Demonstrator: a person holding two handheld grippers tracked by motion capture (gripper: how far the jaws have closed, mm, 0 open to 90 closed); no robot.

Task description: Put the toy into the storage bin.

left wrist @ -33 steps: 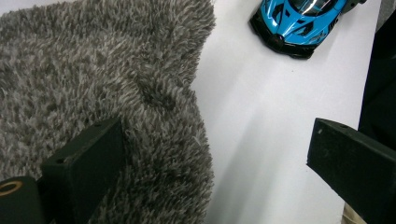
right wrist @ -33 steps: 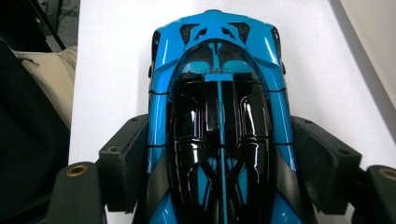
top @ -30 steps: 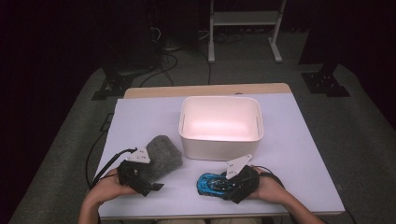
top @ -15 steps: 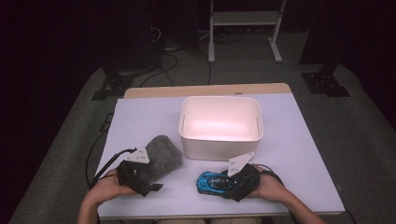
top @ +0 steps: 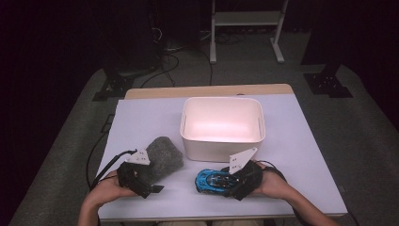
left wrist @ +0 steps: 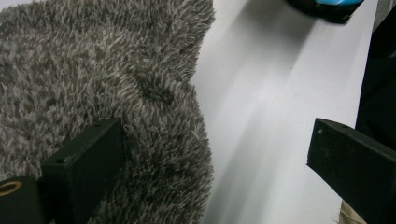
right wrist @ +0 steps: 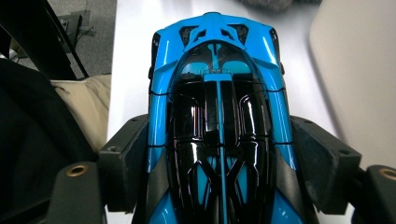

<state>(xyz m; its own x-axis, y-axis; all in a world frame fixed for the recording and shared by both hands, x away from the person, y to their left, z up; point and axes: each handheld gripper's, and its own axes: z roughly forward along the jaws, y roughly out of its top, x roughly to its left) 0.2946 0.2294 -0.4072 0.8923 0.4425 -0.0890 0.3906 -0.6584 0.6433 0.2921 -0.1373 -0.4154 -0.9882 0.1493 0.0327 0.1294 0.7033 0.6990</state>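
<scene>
A grey shaggy cloth [top: 162, 153] lies at the front left of the white table [top: 301, 155]. My left gripper [top: 154, 179] stands open at its near edge. In the left gripper view [left wrist: 215, 140] one jaw rests on the shaggy cloth [left wrist: 93, 70] and the other hangs over bare table. A blue and black toy car [top: 211, 180] sits on the table in front of the bin. My right gripper [top: 227, 181] is shut on it. In the right gripper view [right wrist: 219, 135] both pads press the flanks of the toy car [right wrist: 217, 93].
A white rectangular bin [top: 222, 143], with nothing in it, stands mid-table just behind both grippers; its wall [right wrist: 359, 70] is close on the right of the car. The table's front edge lies right under the person's hands. Cables trail off the left side.
</scene>
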